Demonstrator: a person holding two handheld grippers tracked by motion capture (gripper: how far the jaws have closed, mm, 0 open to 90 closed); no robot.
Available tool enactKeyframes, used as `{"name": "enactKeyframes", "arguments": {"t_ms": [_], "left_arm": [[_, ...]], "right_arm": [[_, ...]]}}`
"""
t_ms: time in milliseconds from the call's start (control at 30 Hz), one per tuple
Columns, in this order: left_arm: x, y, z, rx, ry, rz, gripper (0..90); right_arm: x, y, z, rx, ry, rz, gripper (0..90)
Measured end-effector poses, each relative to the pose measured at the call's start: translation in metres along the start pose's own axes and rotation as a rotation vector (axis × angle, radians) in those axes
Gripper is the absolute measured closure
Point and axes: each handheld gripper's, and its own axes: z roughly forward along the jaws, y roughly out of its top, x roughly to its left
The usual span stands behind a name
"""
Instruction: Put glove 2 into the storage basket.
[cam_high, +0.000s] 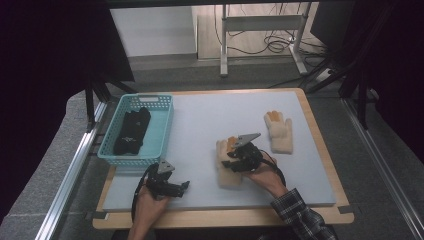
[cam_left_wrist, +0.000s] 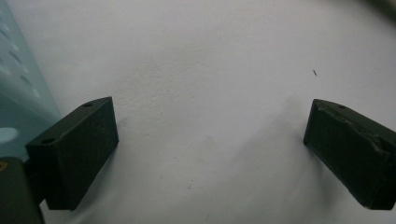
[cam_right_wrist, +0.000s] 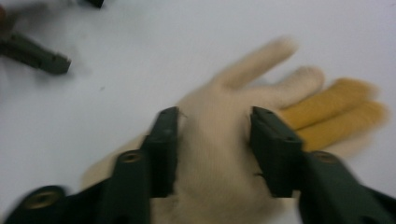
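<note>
Right now we have our right gripper (cam_high: 234, 156) down on the near glove (cam_right_wrist: 219, 154), a cream knit one with orange fingertips, lying flat on the pale grey mat (cam_high: 200, 125) a little right of the table's middle. In the right gripper view the glove's palm sits squarely between our two black jaws: they stand on either side of it, partly closed, with knit fabric filling the gap. The picture is blurred, so we cannot tell whether the pads are pressing the fabric or merely flanking it. The glove's fingers point away from us and to the right in that view, and the cuff end runs back beneath the gripper body. From the high view the same glove (cam_high: 229, 172) lies under our right hand, its fingertips toward the far side of the table.

A second glove (cam_high: 279, 131) of the same kind rests well apart, farther away and to the right. Our left gripper (cam_high: 172, 187) rests on the mat near the front edge, just beside the turquoise basket (cam_high: 116, 150), which holds dark gloves (cam_high: 131, 131). Its jaws stand wide apart over the bare mat, with nothing between them.
</note>
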Motion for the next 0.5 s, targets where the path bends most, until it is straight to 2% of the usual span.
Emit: {"name": "enactKeyframes", "arguments": {"t_ms": [100, 200, 267, 300, 333, 400, 433, 467, 500], "left_arm": [[0.0, 0.0, 0.0, -0.001, 0.001, 0.0, 3.4], [0.0, 0.0, 0.0, -0.001, 0.001, 0.0, 3.5], [0.0, 0.0, 0.0, -0.001, 0.001, 0.0, 3.4], [0.0, 0.0, 0.0, -0.001, 0.001, 0.0, 3.4], [0.0, 0.0, 0.0, -0.001, 0.001, 0.0, 3.5], [0.0, 0.0, 0.0, -0.001, 0.001, 0.0, 3.5], [0.0, 0.0, 0.0, -0.001, 0.001, 0.0, 3.5], [0.0, 0.0, 0.0, -0.002, 0.001, -0.001, 3.5], [0.0, 0.0, 0.0, -0.002, 0.001, 0.0, 3.5]], "right_arm": [[0.002, -0.005, -0.002, -0.006, -0.044, -0.02, 36.5], [-0.013, -0.008, -0.014, -0.049, -0.057, 0.028, 33.2], [-0.025, -0.011, -0.024, -0.059, -0.09, 0.057, 33.1], [-0.025, -0.011, -0.024, -0.059, -0.09, 0.057, 33.1], [-0.038, -0.017, -0.033, -0.061, -0.127, 0.082, 35.1], [-0.052, -0.025, -0.044, -0.059, -0.159, 0.128, 42.3], [-0.052, -0.025, -0.044, -0.059, -0.159, 0.128, 42.3], [-0.061, -0.029, -0.049, -0.058, -0.169, 0.158, 44.9], [-0.08, -0.039, -0.062, -0.066, -0.199, 0.215, 51.4]]}}
